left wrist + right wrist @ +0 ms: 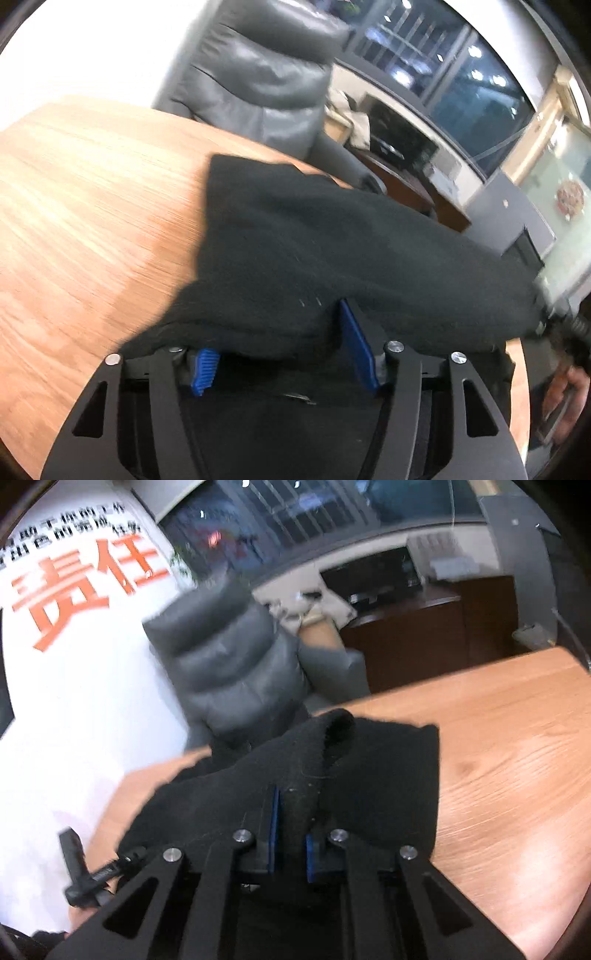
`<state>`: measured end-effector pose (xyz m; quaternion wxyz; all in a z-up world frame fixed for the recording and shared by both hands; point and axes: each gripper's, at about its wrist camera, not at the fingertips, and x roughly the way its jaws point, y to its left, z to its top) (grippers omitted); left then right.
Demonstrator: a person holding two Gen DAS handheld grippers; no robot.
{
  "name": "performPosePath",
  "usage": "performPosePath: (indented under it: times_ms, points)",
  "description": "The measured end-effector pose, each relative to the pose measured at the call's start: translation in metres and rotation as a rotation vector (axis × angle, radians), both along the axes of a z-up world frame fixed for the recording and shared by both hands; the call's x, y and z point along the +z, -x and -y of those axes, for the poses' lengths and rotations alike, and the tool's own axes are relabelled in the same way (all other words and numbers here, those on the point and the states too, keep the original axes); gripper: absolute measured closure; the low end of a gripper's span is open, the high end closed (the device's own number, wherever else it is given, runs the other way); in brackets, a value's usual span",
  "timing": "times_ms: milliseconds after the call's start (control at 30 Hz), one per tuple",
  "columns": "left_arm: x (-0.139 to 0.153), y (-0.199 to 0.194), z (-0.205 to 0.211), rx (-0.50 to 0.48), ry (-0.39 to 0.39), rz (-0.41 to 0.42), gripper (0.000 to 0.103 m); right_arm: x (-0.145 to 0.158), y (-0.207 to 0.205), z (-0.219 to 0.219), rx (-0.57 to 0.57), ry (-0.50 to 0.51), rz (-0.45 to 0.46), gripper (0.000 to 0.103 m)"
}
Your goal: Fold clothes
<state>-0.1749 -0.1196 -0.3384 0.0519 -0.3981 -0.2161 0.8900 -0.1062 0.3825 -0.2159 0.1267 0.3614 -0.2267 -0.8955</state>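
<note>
**benchmonkey:** Where's the fold at? All I can make out is a black garment [332, 240] bunched on the worktop [81, 206], near the edge by the grey chair [255, 77].

**foldguy:** Early, I'd say. The right gripper [291, 830] is nearly closed, blue pads pinching a ridge of the cloth. The left gripper [280, 343] has its jaws wider apart with fabric draped between them; can't tell if it's really gripping.

**benchmonkey:** Any neat folds yet?

**foldguy:** None that I can see. It's a rumpled heap lifted at both ends, so my guess is spreading and every fold are still left.
</note>
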Motion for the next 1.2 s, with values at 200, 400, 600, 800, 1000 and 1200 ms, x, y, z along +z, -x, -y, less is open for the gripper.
performPosePath:
  times_ms: [200, 400, 600, 800, 1000, 1200]
  points:
    - [-0.012, -0.003, 0.026, 0.001, 0.054, 0.0, 0.06, -0.074, 0.004, 0.006, 0.035, -0.117, 0.239, 0.091]
    - [-0.003, -0.007, 0.014, -0.047, 0.12, 0.007, 0.061, -0.066, 0.009, 0.009, 0.073, -0.208, 0.251, 0.081]
    - [0.069, -0.035, -0.016, -0.263, 0.076, -0.11, 0.029, -0.016, 0.0, 0.008, 0.097, -0.326, 0.199, 0.042]
    - [0.137, -0.011, -0.03, -0.397, 0.021, -0.27, 0.013, 0.032, -0.008, 0.027, 0.159, -0.347, -0.002, 0.024]
    - [0.108, 0.045, -0.026, -0.391, 0.1, -0.238, 0.001, -0.013, 0.034, 0.066, 0.235, -0.37, 0.027, 0.025]
    - [0.004, 0.101, -0.028, -0.441, 0.173, 0.016, 0.021, -0.075, 0.036, 0.059, 0.22, -0.451, 0.084, 0.05]
